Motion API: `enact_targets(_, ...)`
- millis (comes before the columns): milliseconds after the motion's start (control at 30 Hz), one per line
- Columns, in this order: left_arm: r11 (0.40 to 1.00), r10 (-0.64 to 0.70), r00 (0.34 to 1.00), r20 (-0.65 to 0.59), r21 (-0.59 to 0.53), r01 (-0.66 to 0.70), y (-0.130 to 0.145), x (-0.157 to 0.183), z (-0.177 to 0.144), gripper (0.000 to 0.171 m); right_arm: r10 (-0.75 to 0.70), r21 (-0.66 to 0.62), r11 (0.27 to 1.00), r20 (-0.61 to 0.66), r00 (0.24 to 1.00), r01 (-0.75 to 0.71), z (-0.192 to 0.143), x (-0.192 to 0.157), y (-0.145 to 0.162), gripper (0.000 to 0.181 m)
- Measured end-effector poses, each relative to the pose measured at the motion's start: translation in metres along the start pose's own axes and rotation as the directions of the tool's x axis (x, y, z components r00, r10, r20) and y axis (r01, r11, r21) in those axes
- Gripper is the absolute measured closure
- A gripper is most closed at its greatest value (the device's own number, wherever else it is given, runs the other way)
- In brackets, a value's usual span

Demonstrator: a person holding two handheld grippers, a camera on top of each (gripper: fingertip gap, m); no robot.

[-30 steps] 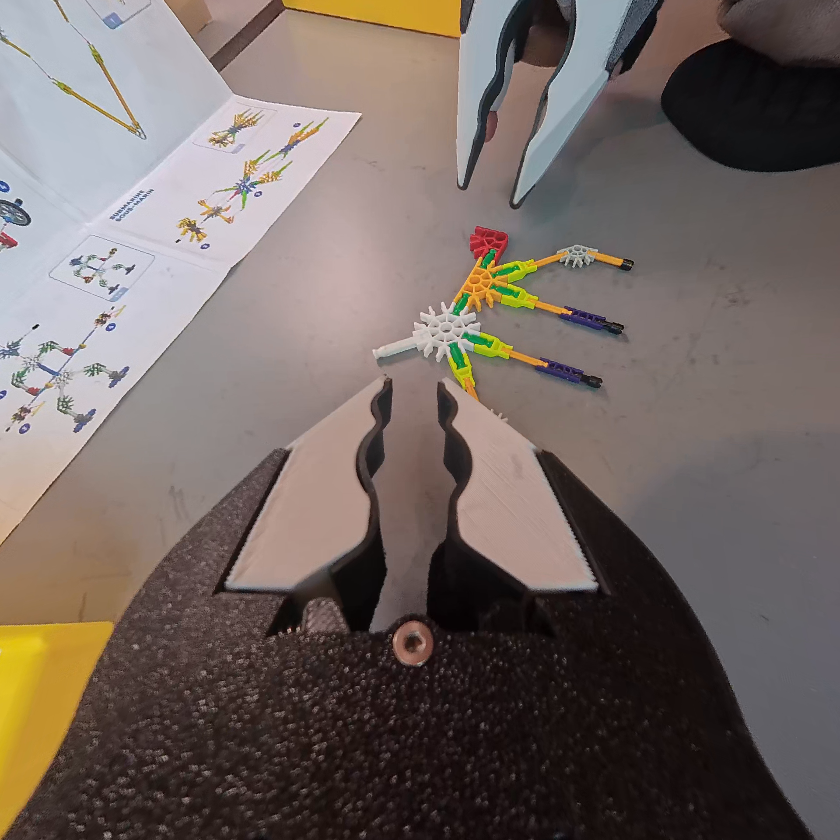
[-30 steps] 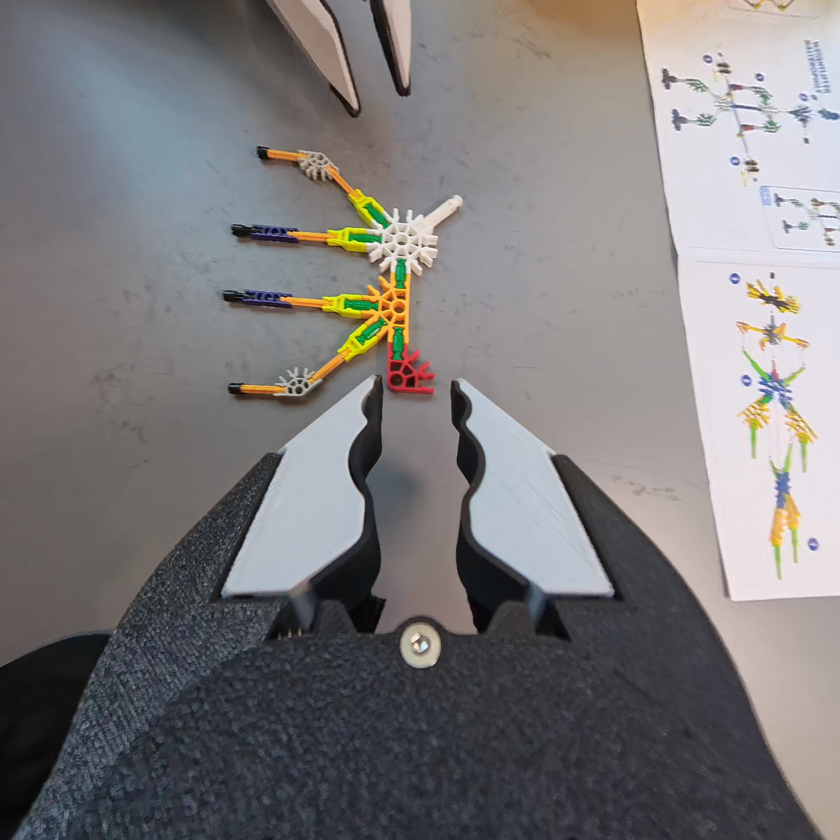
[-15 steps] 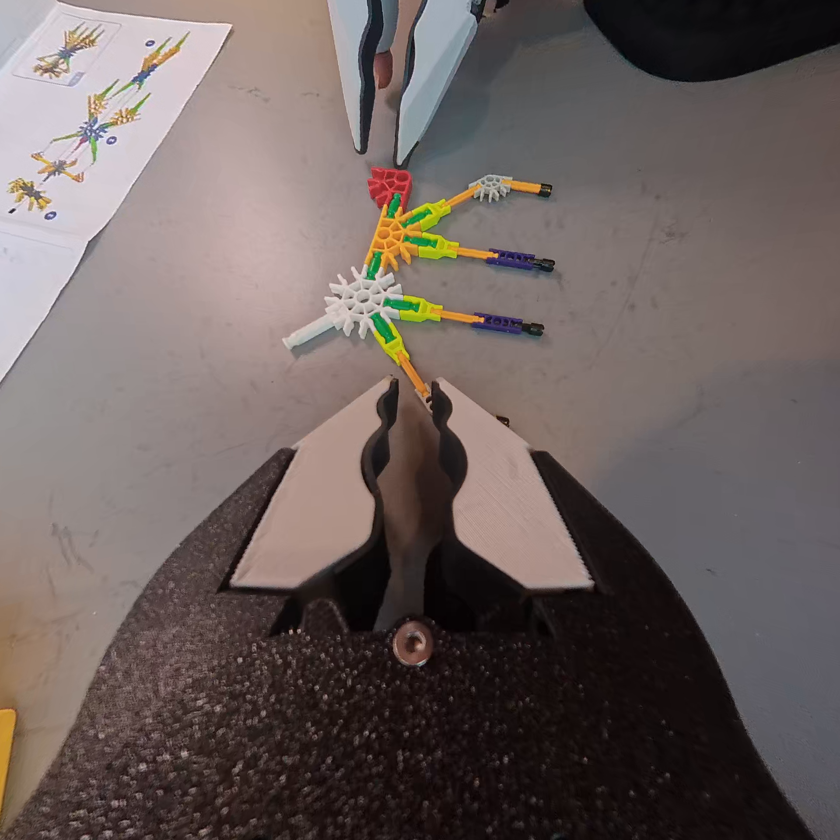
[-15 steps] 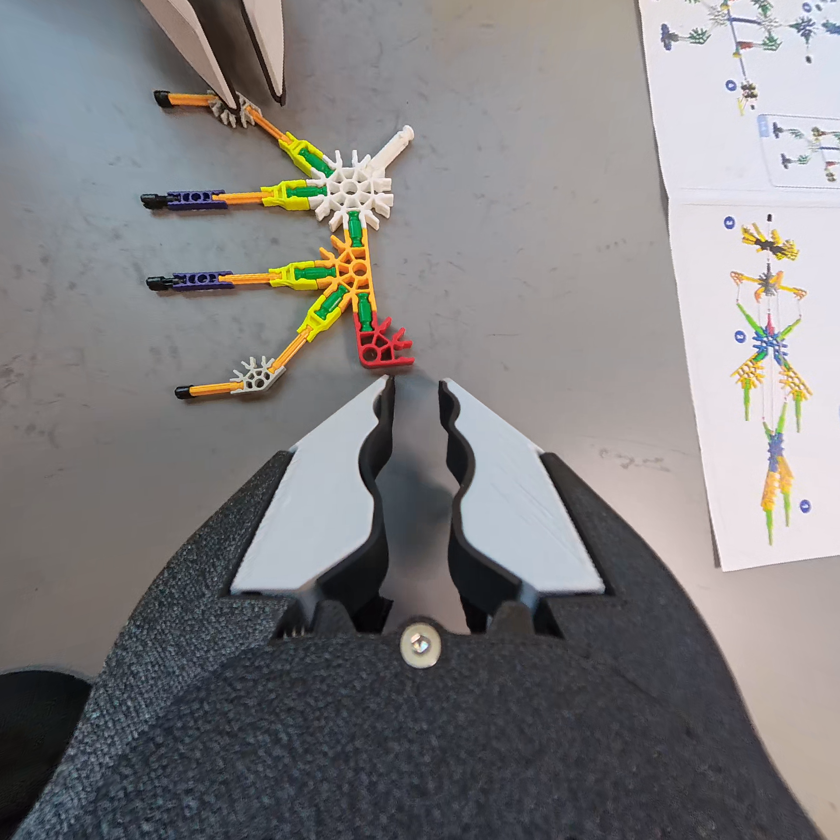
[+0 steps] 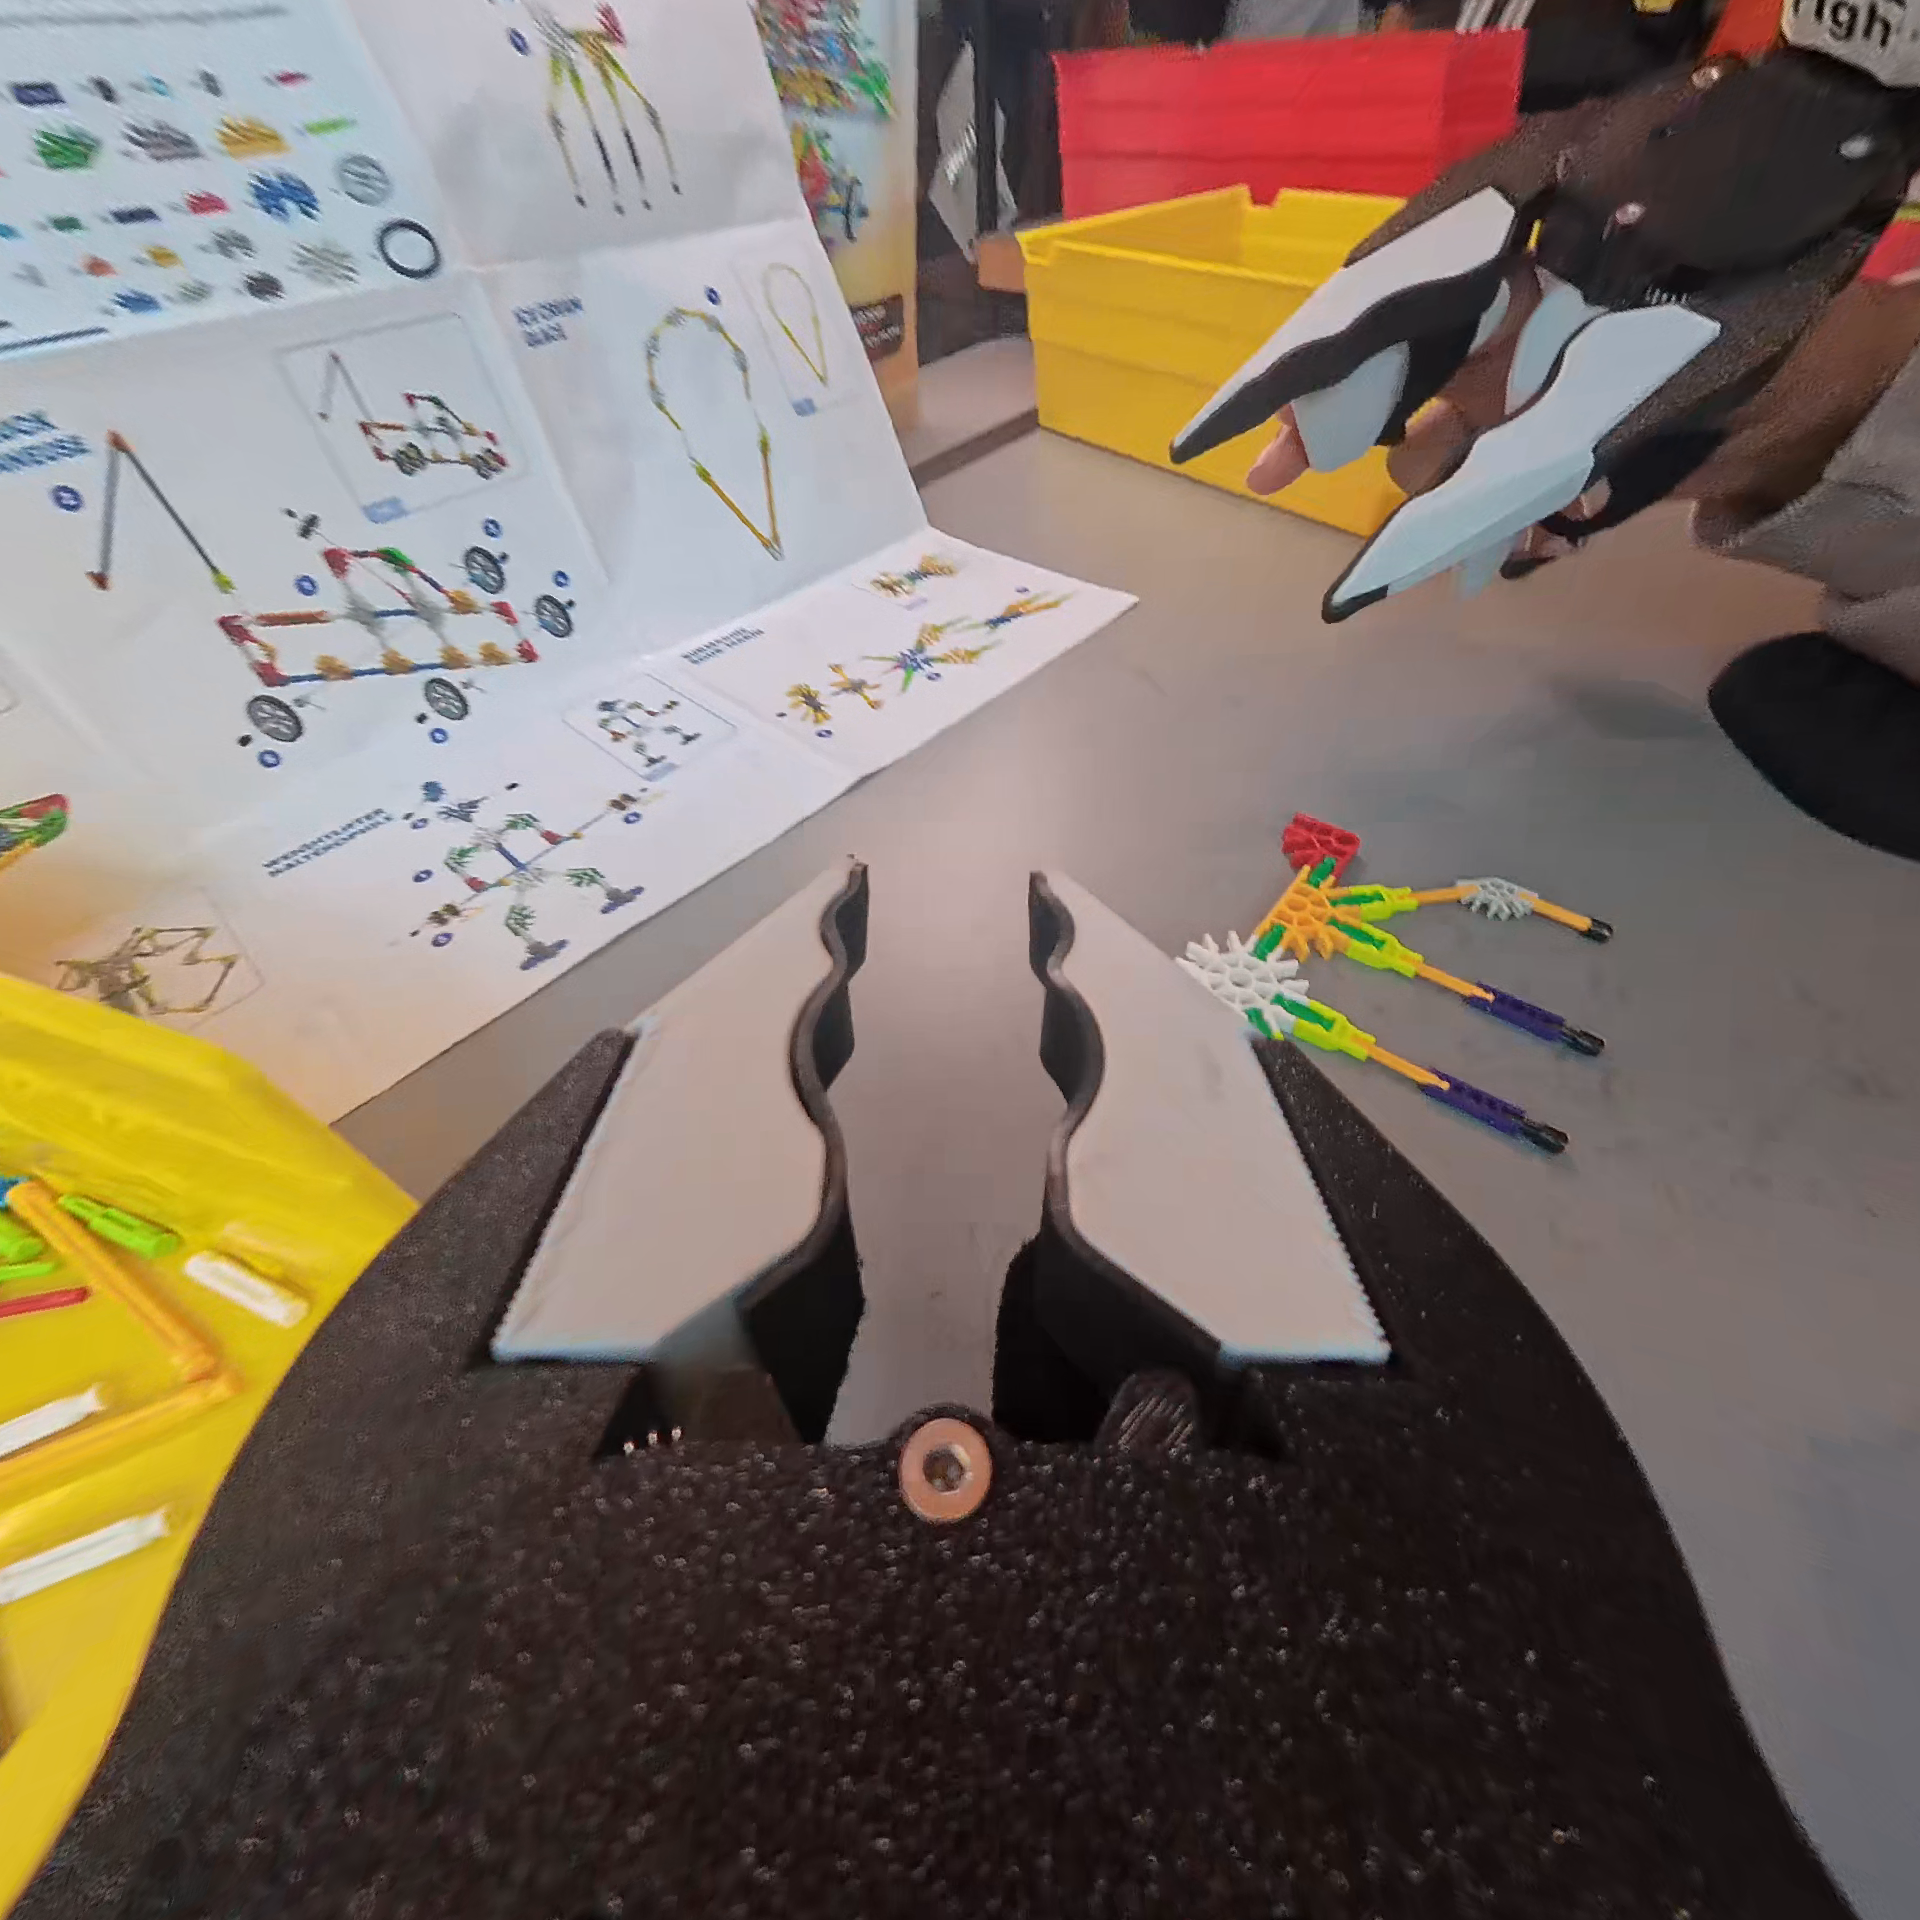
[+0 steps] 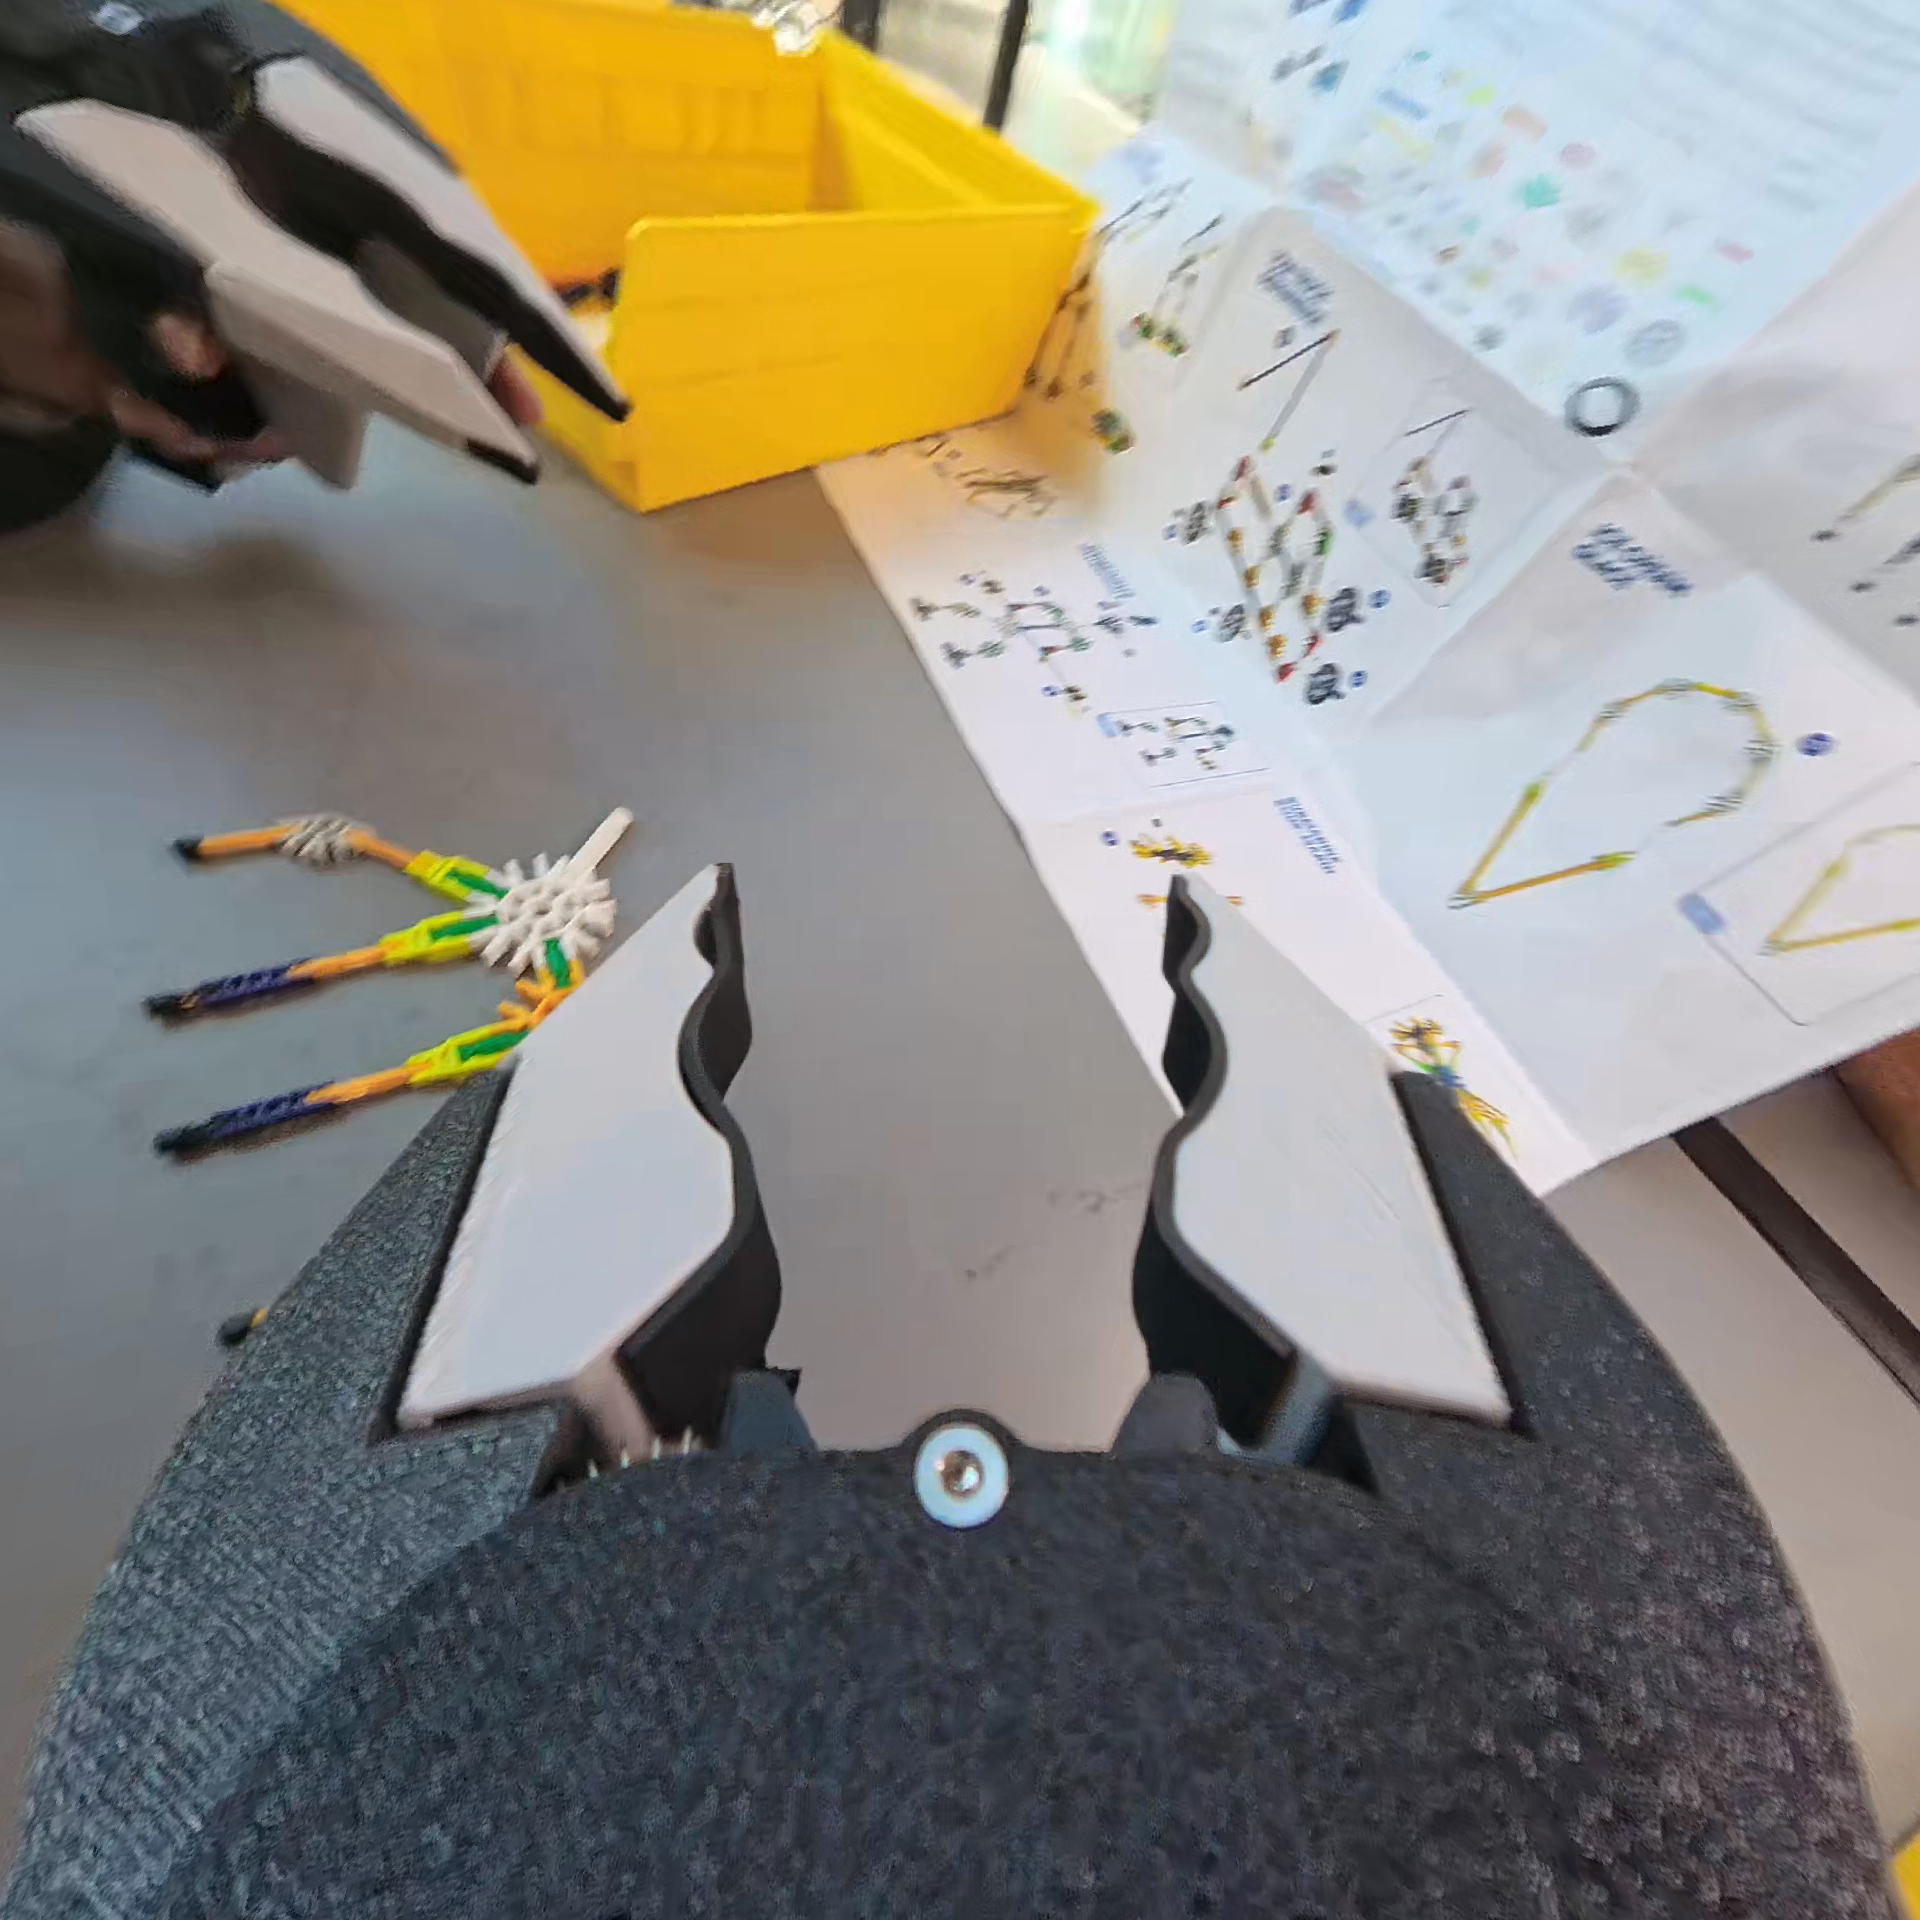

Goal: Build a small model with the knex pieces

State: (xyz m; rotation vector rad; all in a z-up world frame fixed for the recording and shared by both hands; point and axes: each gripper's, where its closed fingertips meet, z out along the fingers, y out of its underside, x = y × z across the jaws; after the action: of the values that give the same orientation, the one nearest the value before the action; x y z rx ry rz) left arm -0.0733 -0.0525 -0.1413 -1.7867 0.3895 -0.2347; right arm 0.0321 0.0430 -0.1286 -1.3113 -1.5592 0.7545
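1. Left gripper (image 5: pixel 945 883): jaws apart, empty, raised off grey table (image 5: pixel 1143 727).
2. Right gripper (image 6: pixel 948 888): spread wider, empty.
3. Rod-and-connector model (image 5: pixel 1382 956): flat on table, right of left claw, left of right claw, just beside both; spokes fan away from instruction sheet (image 5: pixel 416 520).

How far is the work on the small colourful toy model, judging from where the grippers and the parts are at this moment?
Looks done: a model of rods and connectors lies assembled on the grey table. In hand: nothing; the left gripper and right gripper are both open, empty and off the model. Possibly left: loose pieces remain in the yellow bin; whether the model matches the instruction sheet cannot be told.
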Motion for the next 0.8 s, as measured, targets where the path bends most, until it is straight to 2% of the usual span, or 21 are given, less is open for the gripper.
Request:
enact_targets(100,0.997,-0.003,0.996,0.085,0.077,-0.004,-0.011,-0.016,-0.007,0.137,0.164,0.153,0.979,-0.177,0.970,-0.138,-0.009,0.034,-0.017,0.092)
enact_targets(167,0.993,-0.021,0.991,0.130,0.115,0.006,-0.015,-0.024,-0.009,0.136,0.297,0.234,0.941,-0.224,0.928,-0.245,-0.017,0.047,-0.017,0.093)
enact_targets(233,0.988,-0.069,0.986,0.151,0.151,0.046,-0.017,-0.030,-0.010,0.136,0.359,0.258,0.921,-0.268,0.894,-0.293,-0.021,0.051,-0.007,0.095)
enact_targets(333,0.972,-0.144,0.975,0.172,0.207,0.107,-0.025,-0.040,-0.008,0.136,0.338,0.204,0.937,-0.332,0.881,-0.283,-0.020,0.047,0.011,0.096)
enact_targets(467,0.950,-0.219,0.954,0.203,0.267,0.162,-0.046,-0.054,0.004,0.140,0.306,0.181,0.949,-0.355,0.883,-0.256,-0.019,0.045,0.015,0.100)
enact_targets(600,0.941,-0.265,0.941,0.209,0.271,0.204,-0.045,-0.059,0.023,0.145,0.316,0.181,0.946,-0.355,0.880,-0.267,-0.020,0.049,0.020,0.101)
enact_targets(733,0.985,-0.120,0.973,0.195,0.149,0.091,-0.019,-0.044,0.029,0.146,0.323,0.188,0.944,-0.352,0.878,-0.272,-0.021,0.052,0.020,0.101)
enact_targets(800,0.990,-0.083,0.982,0.171,0.128,0.061,-0.015,-0.036,0.026,0.146,0.317,0.183,0.946,-0.354,0.880,-0.267,-0.020,0.052,0.021,0.101)
